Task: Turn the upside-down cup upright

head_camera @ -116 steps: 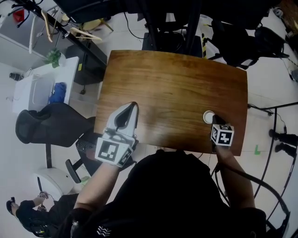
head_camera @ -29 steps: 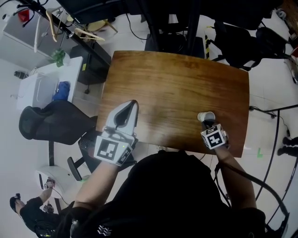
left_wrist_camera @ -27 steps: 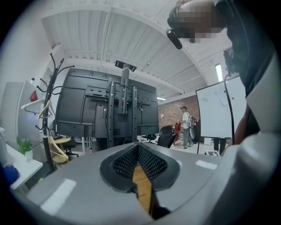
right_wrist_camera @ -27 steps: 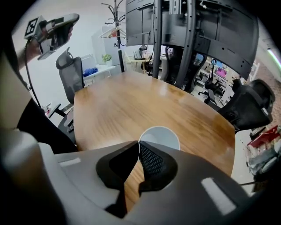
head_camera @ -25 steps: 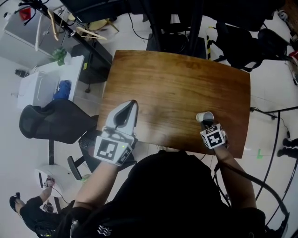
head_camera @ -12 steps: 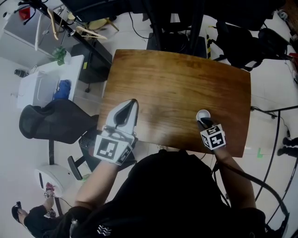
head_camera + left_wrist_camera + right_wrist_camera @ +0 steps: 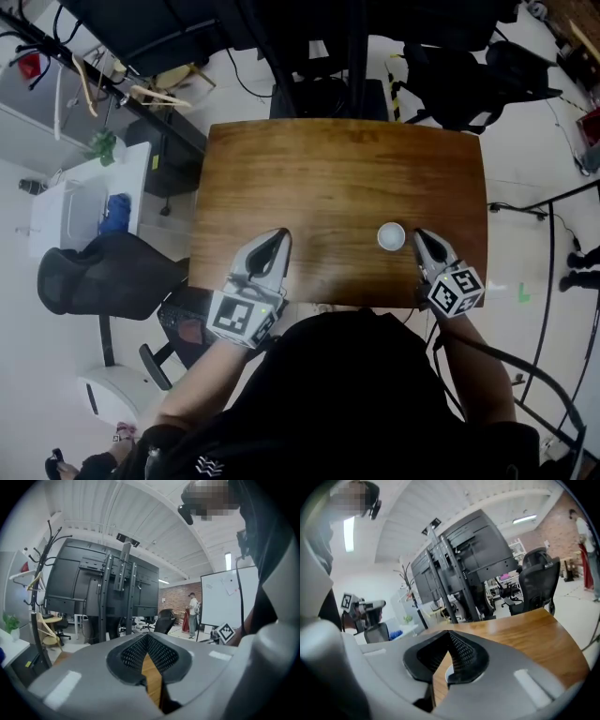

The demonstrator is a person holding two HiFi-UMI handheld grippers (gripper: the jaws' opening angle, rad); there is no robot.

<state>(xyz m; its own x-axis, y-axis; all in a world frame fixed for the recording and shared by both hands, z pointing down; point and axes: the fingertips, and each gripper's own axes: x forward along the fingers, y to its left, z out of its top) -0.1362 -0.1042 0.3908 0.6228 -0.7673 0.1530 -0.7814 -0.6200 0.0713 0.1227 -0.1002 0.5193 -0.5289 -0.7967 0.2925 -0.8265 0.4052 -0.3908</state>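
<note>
Head view, nearest first: we hold the left gripper point(image 7: 278, 234) over the near edge of the table point(image 7: 337, 159), its jaws pressed together with nothing between them; the left gripper view confirms this. The right gripper point(image 7: 419, 235) sits at the near right, jaws likewise closed and empty, tips pointing away from us. The cup point(image 7: 391, 236) stands just beside those tips on their left, apart from them, and we judge it mouth-up, so the turn looks complete. In the right gripper view a white arc of the cup point(image 7: 449, 673) shows under the closed tips. Beyond lies bare wood, then dark equipment racks on the floor.

Risks noted: the cup is light and close to the right gripper, so a leftward drift could tip it. It also stands toward the near edge, where a careless pull back could sweep it off.
</note>
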